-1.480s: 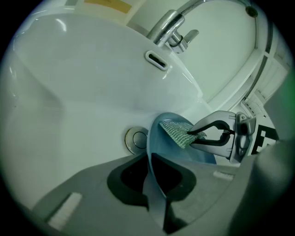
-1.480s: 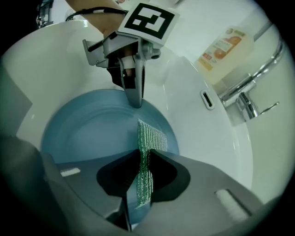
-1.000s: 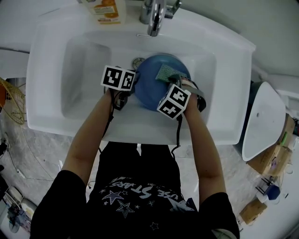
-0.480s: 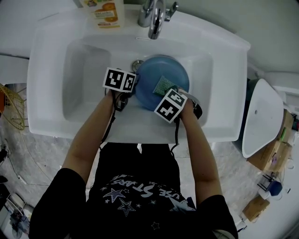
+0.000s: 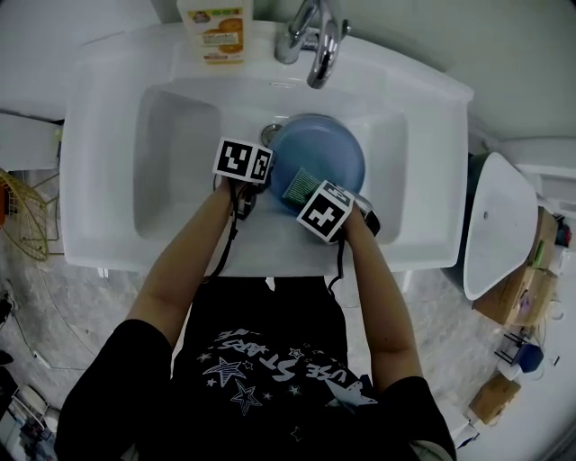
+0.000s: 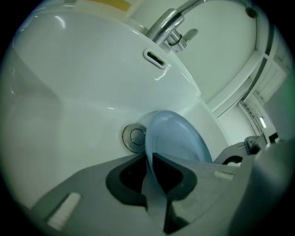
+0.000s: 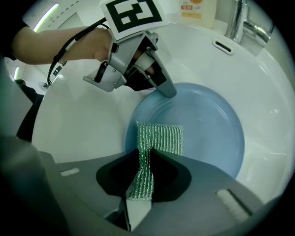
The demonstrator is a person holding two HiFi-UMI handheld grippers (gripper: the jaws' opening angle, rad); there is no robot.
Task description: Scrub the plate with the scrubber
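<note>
A blue plate (image 5: 319,155) leans tilted in the white sink (image 5: 108,135). My left gripper (image 5: 261,183) is shut on the plate's left rim (image 6: 150,152) and holds it propped above the drain. A green mesh scrubber (image 5: 298,185) lies against the plate's lower left face, pinched in my right gripper (image 5: 310,200). In the right gripper view the scrubber (image 7: 159,138) sticks out from the shut jaws onto the plate (image 7: 203,129), just below the left gripper's fingers (image 7: 163,87).
The faucet (image 5: 310,36) stands at the back of the sink, a soap bottle (image 5: 214,27) beside it. The round drain (image 6: 133,137) lies just left of the plate. A white toilet (image 5: 499,234) stands to the right, cartons on the floor beyond it.
The right gripper has drawn the scrubber down and to the left across the plate, from its upper right area to its lower left. The left gripper keeps its hold on the rim.
</note>
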